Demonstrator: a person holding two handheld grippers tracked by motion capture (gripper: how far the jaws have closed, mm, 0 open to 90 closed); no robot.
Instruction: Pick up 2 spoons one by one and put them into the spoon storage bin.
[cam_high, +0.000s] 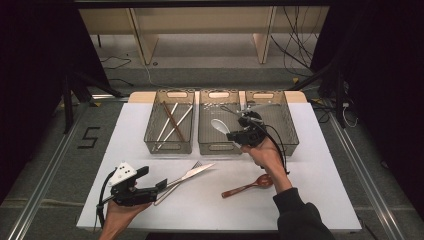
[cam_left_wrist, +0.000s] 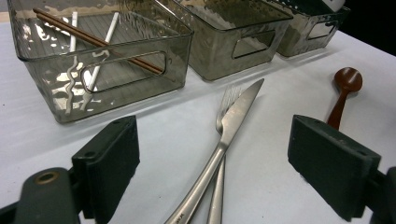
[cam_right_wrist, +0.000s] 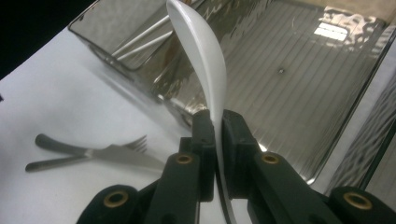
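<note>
table (cam_high: 320, 150): white top | far edge: three bins (cam_high: 169, 127) side by side | front: knife (cam_high: 192, 174) crossing fork (cam_left_wrist: 218, 186) | right: brown spoon (cam_high: 248, 187)

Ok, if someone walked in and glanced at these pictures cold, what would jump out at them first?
Probably the white spoon pinched in the right gripper, held over the middle bin of three smoky bins. Next, the knife lying crossed over the fork on the white table, just ahead of the open left gripper, with a brown spoon lying to their right.
</note>
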